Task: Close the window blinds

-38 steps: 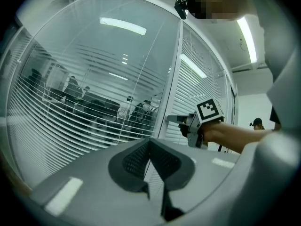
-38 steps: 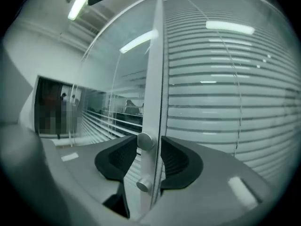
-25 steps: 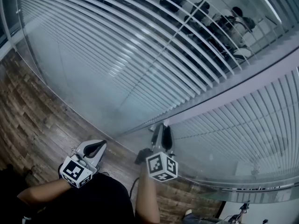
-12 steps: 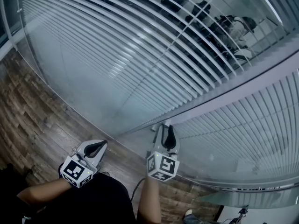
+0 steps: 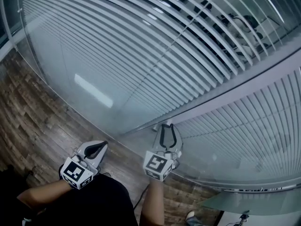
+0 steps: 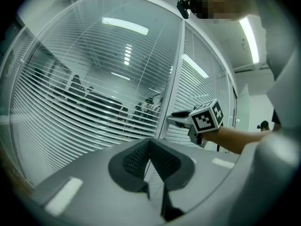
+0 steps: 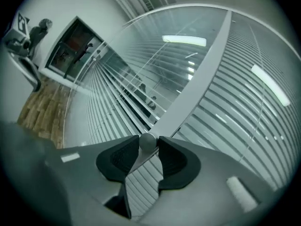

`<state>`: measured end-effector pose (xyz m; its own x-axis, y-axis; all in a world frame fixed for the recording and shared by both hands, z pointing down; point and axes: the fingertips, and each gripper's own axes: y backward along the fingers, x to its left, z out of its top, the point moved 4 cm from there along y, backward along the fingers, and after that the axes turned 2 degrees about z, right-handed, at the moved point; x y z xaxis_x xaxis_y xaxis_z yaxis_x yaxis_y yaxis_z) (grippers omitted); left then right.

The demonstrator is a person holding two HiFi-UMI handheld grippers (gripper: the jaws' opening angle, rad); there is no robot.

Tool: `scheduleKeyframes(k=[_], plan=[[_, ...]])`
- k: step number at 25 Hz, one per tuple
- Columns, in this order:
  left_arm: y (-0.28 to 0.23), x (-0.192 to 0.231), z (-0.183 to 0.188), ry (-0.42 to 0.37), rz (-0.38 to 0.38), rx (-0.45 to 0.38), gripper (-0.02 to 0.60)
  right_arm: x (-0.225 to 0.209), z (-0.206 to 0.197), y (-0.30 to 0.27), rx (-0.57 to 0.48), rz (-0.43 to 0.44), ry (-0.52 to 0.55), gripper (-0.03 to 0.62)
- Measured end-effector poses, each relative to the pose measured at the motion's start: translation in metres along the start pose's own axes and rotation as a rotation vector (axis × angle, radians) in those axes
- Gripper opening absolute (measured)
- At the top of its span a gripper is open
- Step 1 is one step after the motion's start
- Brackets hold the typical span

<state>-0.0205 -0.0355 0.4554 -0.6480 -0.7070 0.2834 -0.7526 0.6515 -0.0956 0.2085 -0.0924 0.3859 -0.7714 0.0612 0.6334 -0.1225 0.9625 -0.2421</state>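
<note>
Grey knob (image 7: 147,141) turned in right tongs (image 5: 168,127); slats (image 5: 141,46) tilted.

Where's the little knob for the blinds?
Look at the big glass wall of blinds and find the pale post splitting it. On that post sits a small round grey knob, the only ball there, pinched by the right gripper.

Dark wood-plank floor (image 5: 28,121), weathered grain, planks running diagonally; glass wall (image 5: 61,65) stands directly on its far edge.

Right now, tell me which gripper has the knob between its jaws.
The right gripper: its jaws clamp the small round knob; the left gripper is shut, empty.
</note>
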Motion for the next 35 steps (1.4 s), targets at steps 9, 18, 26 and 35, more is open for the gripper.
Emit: scheduleKeyframes(k=[9,18,26,35], plan=[[0.009,0.002,-0.021,-0.005,0.001,-0.005,0.002,0.021,-0.013,0.003,0.036,-0.012,0.19,0.135],[0.0,-0.008,-0.006,0.0,-0.009,0.004,0.002,0.006,-0.004,-0.002,0.07,0.014,0.285,0.135],[0.01,-0.008,-0.018,-0.024,-0.063,0.061,0.002,0.016,-0.005,-0.002,0.119,0.013,0.404,0.133],[0.023,0.008,-0.03,-0.006,-0.109,0.119,0.002,0.014,-0.004,0.002,0.152,-0.047,0.371,0.132]])
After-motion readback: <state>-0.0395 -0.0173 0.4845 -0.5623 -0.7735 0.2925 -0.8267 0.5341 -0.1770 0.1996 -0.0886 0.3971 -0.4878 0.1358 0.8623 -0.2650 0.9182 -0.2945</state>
